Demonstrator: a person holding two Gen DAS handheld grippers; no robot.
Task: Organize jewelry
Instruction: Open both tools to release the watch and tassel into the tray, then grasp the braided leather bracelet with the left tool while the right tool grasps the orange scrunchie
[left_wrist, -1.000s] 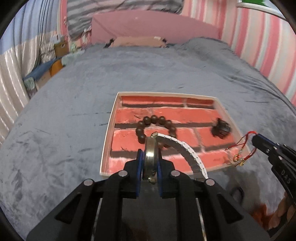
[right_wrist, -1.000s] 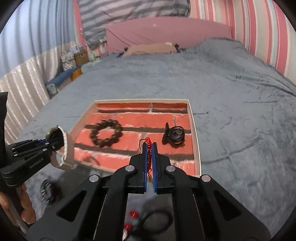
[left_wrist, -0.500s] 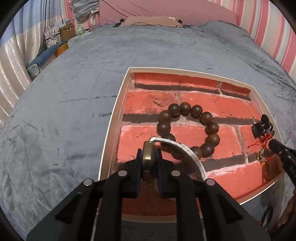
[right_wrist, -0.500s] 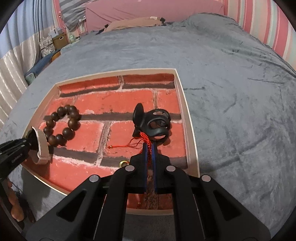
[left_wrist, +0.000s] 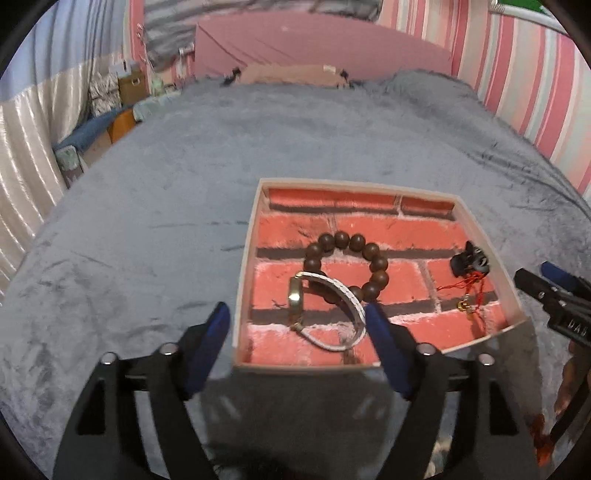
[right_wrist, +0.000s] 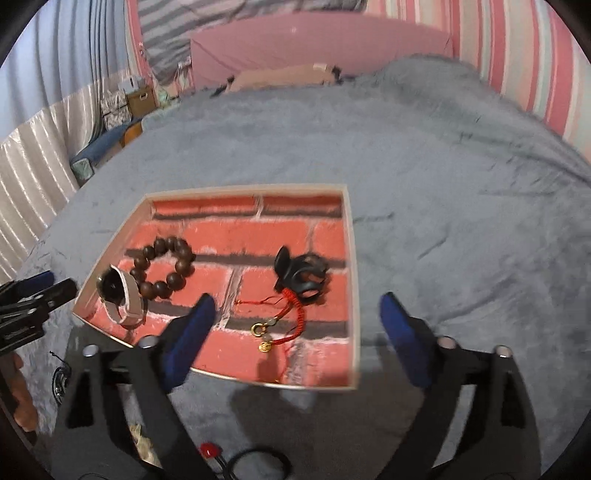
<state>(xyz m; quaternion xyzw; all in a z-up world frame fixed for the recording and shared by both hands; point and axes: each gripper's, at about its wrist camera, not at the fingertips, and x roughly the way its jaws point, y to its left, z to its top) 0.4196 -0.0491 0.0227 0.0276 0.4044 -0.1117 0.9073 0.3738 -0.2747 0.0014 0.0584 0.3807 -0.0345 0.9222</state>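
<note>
One tray (right_wrist: 352, 258) sits on one grey blanket (right_wrist: 443, 184). It holds four pieces: one bead bracelet (right_wrist: 166, 267), one watch (right_wrist: 120, 299), one black clip (right_wrist: 304, 278) and one red cord charm (right_wrist: 291, 319). Two grippers are in view, the left gripper (left_wrist: 297, 326) and the right gripper (right_wrist: 297, 317).

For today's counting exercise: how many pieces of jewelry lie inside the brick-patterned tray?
4: bead bracelet at left-centre, white-strapped watch beside it, black clip at right, red cord charm just below the clip.
</note>
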